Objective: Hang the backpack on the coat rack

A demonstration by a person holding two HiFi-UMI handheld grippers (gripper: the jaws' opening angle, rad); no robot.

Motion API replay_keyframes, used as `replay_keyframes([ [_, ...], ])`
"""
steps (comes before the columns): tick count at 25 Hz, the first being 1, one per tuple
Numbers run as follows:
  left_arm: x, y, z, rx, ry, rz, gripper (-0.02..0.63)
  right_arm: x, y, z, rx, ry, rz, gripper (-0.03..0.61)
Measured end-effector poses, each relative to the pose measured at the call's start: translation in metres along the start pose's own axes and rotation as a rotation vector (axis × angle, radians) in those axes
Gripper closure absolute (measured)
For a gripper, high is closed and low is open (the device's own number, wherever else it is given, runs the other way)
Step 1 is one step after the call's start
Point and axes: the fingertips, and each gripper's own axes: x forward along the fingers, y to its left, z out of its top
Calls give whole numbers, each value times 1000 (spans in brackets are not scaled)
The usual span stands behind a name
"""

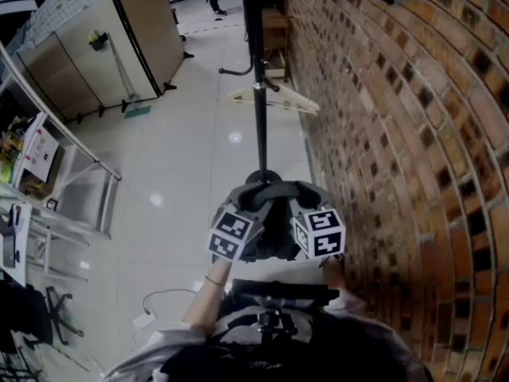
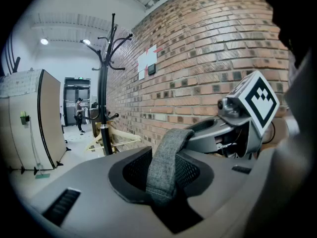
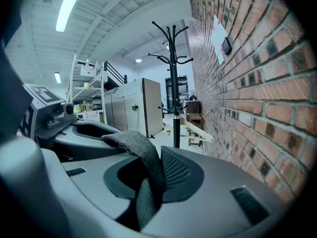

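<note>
Left claw [image 2: 163, 202], right claw [image 3: 146, 202] clamping strap [image 2: 171, 152], only head view shows rack base [image 1: 262, 179]

In the head view the backpack [image 1: 274, 231] shows only as a dark patch. The left tongs [image 2: 163, 182] and right tongs [image 3: 146, 192] cover the rest of it. Its grey strap [image 2: 167, 157] drops out of sight where each pair of jaws pinches it. In that same head view the coat rack [image 1: 259, 110] has its top cut off by the upper edge and its foot partly hidden behind the tongs. The paper [image 2: 147, 63] on the brick wall [image 2: 208, 58] is too small to read.
</note>
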Motion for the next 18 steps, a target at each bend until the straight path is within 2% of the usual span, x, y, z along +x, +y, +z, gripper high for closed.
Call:
replay_keyframes([
  [10, 31, 13, 20, 13, 10, 22, 509, 19, -29, 24, -14, -32, 10, 496],
  [18, 63, 36, 29, 10, 6, 5, 509, 49, -53, 36, -5, -35, -11, 497],
])
